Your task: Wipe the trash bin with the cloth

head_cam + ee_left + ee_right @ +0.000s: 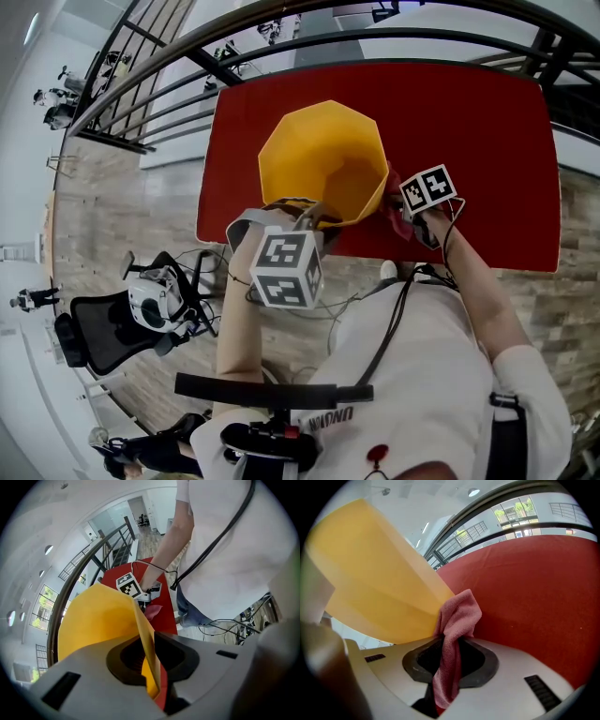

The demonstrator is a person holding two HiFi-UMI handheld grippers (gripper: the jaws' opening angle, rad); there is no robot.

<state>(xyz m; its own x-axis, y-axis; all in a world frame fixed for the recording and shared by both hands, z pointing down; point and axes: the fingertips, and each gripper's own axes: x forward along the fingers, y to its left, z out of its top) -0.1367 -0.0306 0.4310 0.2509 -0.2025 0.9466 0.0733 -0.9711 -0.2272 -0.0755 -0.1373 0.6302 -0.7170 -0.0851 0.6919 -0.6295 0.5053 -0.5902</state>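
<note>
My left gripper (150, 660) is clamped on the 6 o'clock rim of the yellow, faceted, open-topped trash bin (323, 159), my right gripper (450, 658) pinches the pink cloth (457, 620) against its 4 o'clock outer wall, and the bin stands on the red table (487, 131).

- Desk (487, 141): one rectangular top with rounded corners, covered edge to edge in plain, flat red. The long near edge faces the person, and the far edge lies beside a dark curved railing (281, 42).
- Trash bin (323, 159): yellow-orange, with a many-sided open mouth wider than its base. It stands on the desk left of the middle, close to the near edge, mouth up. Whether the base sits flat cannot be told.
- Cloth (396, 192): pink-red and bunched, against the bin's right outer wall near the desk's near edge. Whether it touches the red surface cannot be told.
- Floor (112, 206): pale wood-look planks around the desk.
</note>
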